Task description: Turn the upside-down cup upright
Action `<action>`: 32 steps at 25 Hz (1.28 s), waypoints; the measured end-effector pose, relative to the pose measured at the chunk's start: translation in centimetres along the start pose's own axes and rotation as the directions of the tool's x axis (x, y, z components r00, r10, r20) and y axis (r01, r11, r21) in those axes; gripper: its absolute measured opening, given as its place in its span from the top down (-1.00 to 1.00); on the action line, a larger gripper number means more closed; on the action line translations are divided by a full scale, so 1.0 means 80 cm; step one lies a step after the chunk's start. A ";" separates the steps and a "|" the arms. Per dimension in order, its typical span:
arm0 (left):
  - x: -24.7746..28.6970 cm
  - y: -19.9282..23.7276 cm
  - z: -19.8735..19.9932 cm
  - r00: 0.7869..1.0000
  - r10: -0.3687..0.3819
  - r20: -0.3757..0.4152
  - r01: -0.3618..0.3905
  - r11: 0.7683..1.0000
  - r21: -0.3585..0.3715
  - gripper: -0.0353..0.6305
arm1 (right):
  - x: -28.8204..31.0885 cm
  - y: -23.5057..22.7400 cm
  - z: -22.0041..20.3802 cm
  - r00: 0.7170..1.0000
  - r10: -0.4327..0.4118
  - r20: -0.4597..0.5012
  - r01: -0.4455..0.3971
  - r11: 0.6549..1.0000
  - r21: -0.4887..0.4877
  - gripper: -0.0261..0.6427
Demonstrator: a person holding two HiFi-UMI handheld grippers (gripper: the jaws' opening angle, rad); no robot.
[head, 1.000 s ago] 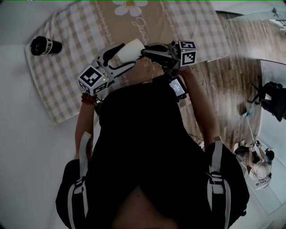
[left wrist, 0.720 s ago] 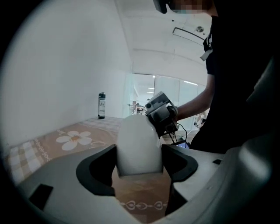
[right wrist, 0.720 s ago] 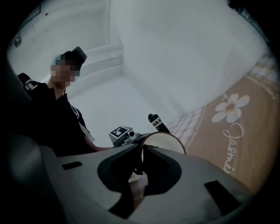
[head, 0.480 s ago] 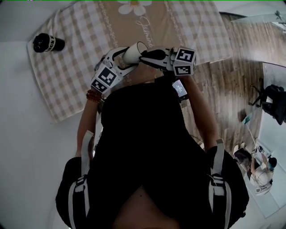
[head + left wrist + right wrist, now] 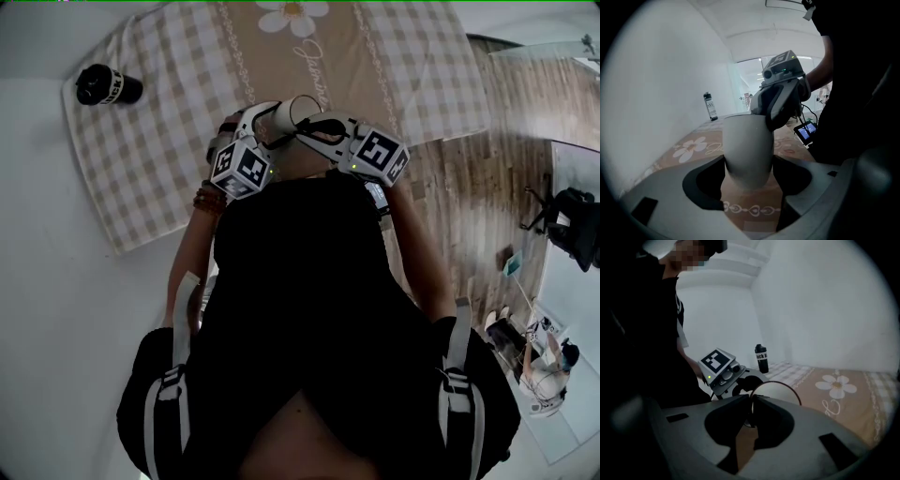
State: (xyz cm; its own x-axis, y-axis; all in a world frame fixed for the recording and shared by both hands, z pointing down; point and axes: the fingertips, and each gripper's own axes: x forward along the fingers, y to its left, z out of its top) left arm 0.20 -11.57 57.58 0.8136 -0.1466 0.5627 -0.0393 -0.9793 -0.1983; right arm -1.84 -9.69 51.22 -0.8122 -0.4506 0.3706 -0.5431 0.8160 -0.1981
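A white cup (image 5: 287, 113) hangs over the checked cloth (image 5: 159, 141), held between both grippers close to the person's chest. My left gripper (image 5: 267, 120) is shut on the cup's narrow lower body (image 5: 745, 150); both jaws press its sides in the left gripper view. My right gripper (image 5: 307, 120) is shut on the cup's rim, a thin dark-edged arc (image 5: 780, 389) pinched between its jaws. The cup is tilted, its mouth turned away from the left gripper (image 5: 747, 166) and towards the right gripper (image 5: 752, 405). Its inside is hidden.
A black bottle (image 5: 108, 86) stands on the cloth's far left corner, also seen as the bottle (image 5: 761, 359). A daisy print (image 5: 292, 16) marks the cloth's tan middle strip. Wooden floor (image 5: 478, 197) lies to the right. A small lit screen (image 5: 806, 132) hangs at the person's front.
Both grippers have sunk with the cup and come closer to the person's body. Both have rolled, so their marker cubes sit lower and nearer each other, and the cup has tipped.
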 end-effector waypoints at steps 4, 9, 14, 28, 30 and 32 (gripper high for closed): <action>0.003 0.001 -0.003 1.000 0.025 0.000 -0.025 1.000 0.009 -0.10 | 0.005 0.003 -0.003 0.997 -0.062 -0.049 0.058 0.996 -0.070 0.84; 0.012 0.011 -0.001 0.998 0.060 0.016 -0.059 0.998 -0.013 -0.09 | 0.007 -0.005 0.000 0.983 -0.137 -0.121 0.116 0.979 -0.169 0.84; 0.026 0.023 0.014 0.996 0.075 0.056 -0.073 0.996 -0.045 -0.08 | 0.000 -0.020 0.005 0.962 -0.210 -0.173 0.166 0.956 -0.240 0.84; 0.057 0.020 0.030 0.993 0.037 0.108 -0.023 0.991 -0.131 -0.08 | -0.013 -0.038 -0.001 0.929 -0.313 -0.197 0.242 0.918 -0.315 0.84; 0.059 0.019 0.029 0.994 0.030 0.108 -0.015 0.990 -0.141 -0.08 | -0.012 -0.038 -0.003 0.924 -0.321 -0.206 0.245 0.914 -0.324 0.84; 0.061 0.018 0.027 0.995 0.020 0.102 -0.004 0.988 -0.153 -0.08 | -0.010 -0.039 -0.005 0.920 -0.328 -0.215 0.248 0.910 -0.331 0.84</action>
State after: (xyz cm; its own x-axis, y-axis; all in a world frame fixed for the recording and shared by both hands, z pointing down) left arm 5.38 -13.41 58.36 0.8674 -0.1508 0.4742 -0.1307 -0.9886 -0.0752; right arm 0.61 -11.74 51.87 -0.5228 -0.6047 0.6009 -0.6252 0.7512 0.2119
